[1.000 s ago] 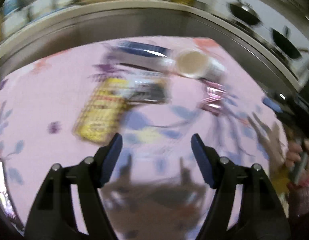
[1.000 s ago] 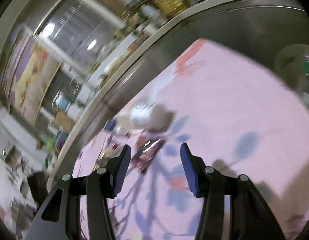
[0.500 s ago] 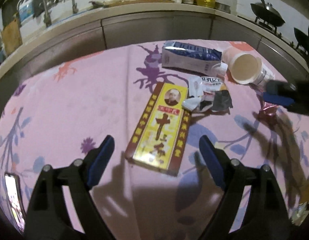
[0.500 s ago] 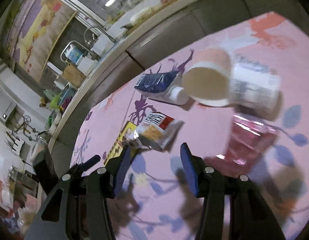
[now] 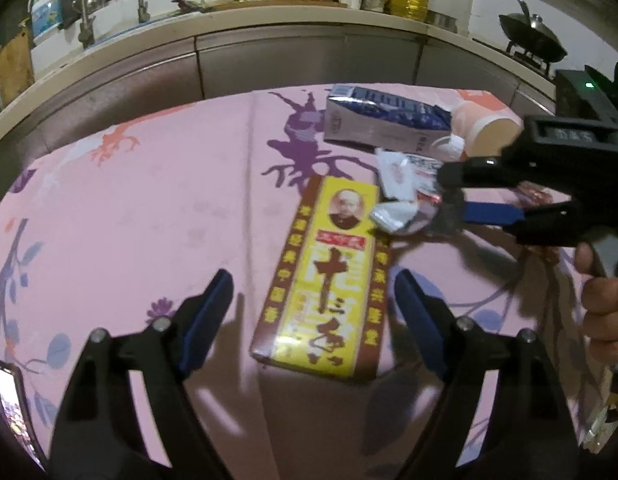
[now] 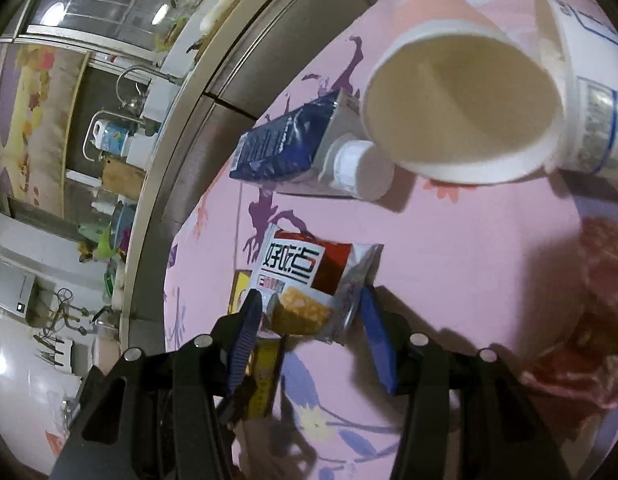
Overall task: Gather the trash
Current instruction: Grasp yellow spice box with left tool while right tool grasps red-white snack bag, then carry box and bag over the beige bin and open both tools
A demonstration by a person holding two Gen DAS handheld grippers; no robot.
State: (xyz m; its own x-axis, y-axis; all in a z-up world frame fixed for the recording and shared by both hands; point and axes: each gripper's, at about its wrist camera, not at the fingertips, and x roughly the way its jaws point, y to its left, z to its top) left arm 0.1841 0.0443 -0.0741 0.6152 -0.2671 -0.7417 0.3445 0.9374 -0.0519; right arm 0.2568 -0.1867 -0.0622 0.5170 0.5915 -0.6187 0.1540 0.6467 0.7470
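Note:
On the pink flowered tablecloth (image 5: 149, 220) lies a yellow and brown box (image 5: 325, 280). My left gripper (image 5: 311, 280) hovers over its near end; the jaws are closing, the box lies between them and the pads do not touch it. A torn snack wrapper (image 6: 305, 268) sits between the open fingers of my right gripper (image 6: 309, 316). In the left wrist view that right gripper (image 5: 445, 196) reaches in from the right to the snack wrapper (image 5: 397, 184). Behind lie a blue carton (image 6: 285, 152), a tipped paper cup (image 6: 461, 104) and a white bottle (image 6: 589, 120).
A red foil wrapper (image 6: 589, 320) lies right of the right gripper. A person's hand (image 5: 605, 300) holds the right gripper's handle. A phone (image 5: 9, 412) lies at the near left table edge. Beyond the table runs a kitchen counter (image 5: 269, 20) with sink, bottles and a wok (image 5: 533, 40).
The right gripper has swung in from the right and now straddles the snack wrapper. The left gripper has come closer to the yellow box and its jaws stand wider than a second ago.

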